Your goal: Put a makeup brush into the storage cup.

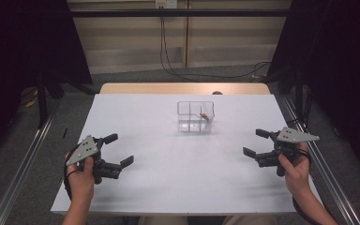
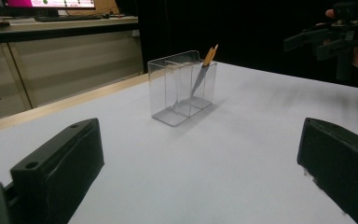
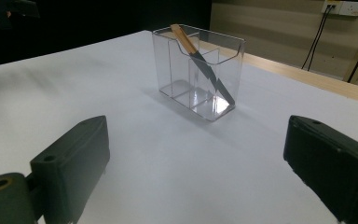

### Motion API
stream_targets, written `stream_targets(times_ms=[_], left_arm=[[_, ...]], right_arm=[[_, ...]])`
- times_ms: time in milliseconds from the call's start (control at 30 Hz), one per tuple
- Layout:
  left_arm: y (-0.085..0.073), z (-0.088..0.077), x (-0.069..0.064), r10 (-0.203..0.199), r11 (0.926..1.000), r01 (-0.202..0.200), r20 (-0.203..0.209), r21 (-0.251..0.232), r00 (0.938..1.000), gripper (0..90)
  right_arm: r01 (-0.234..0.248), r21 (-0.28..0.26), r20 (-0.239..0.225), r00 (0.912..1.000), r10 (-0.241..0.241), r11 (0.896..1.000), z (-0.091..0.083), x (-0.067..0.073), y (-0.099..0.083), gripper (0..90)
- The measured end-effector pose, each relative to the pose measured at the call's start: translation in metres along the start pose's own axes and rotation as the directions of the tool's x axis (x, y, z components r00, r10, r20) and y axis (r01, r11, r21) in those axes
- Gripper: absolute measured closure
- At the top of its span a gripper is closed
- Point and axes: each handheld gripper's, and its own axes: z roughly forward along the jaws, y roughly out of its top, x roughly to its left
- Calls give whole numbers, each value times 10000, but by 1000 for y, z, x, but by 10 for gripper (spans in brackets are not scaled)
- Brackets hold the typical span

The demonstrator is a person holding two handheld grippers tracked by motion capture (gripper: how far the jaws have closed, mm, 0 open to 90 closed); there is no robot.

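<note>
On the white table [image 1: 168, 178], a clear box [image 1: 195, 116] stands right of centre toward the far edge, a knife [image 1: 205, 115] leaning in its right compartment. Left gripper [image 1: 117, 150] and right gripper [image 1: 253, 142] sit near opposite side edges, fingers spread and holding nothing, open table between them

clear organizer [image 1: 195, 116], wood-handled knife [image 3: 201, 63], white table [image 1: 168, 168]

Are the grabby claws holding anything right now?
No, nothing is held. The left gripper and right gripper both have their fingers spread open over the white table. The knife leans inside the clear box, untouched.
</note>
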Motion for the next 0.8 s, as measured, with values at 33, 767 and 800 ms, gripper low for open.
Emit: stream_targets(times_ms=[33, 767, 800], left_arm=[[0, 0, 0, -1, 10000, 1, 3, -5, 10000, 3], [0, 5, 2, 77, 10000, -77, 71, 38, 9999, 3], [1, 5, 2, 68, 10000, -68, 74, 34, 9999, 3]], right_arm=[[-14, -12, 4, 10000, 14, 10000, -1, 0, 0, 65], [188, 155, -59, 9998, -187, 9997, -14, 7, -7, 61], [181, 155, -50, 9998, -181, 9997, -15, 7, -7, 61]])
